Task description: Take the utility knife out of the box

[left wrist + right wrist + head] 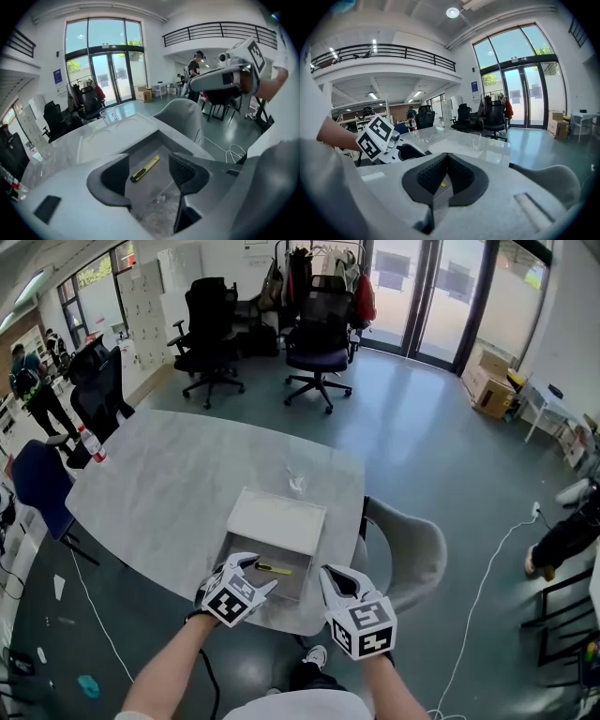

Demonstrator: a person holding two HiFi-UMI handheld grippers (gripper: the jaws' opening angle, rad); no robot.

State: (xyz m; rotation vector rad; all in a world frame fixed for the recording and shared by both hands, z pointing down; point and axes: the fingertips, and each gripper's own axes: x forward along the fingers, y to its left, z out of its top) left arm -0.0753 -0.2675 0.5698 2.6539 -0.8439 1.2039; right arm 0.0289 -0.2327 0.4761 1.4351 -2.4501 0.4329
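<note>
A yellow utility knife point(274, 569) lies flat on the floor of an open grey box point(251, 552) near the table's front edge. My left gripper point(251, 572) hovers over the box's near left corner. It is open, and in the left gripper view the knife point(145, 168) shows between its fingers point(115, 174), untouched, inside the box point(140, 149). My right gripper point(336, 579) hangs just off the box's near right side. In the right gripper view it point(446, 161) is shut, its pads meeting, with a grey box edge point(439, 198) below them.
The box's white lid point(277, 519) lies just behind the box. A clear glass cup point(297, 483) stands further back on the marble table point(178, 484). A grey shell chair point(410, 547) sits at the table's right, a bottle point(94, 444) at the far left edge.
</note>
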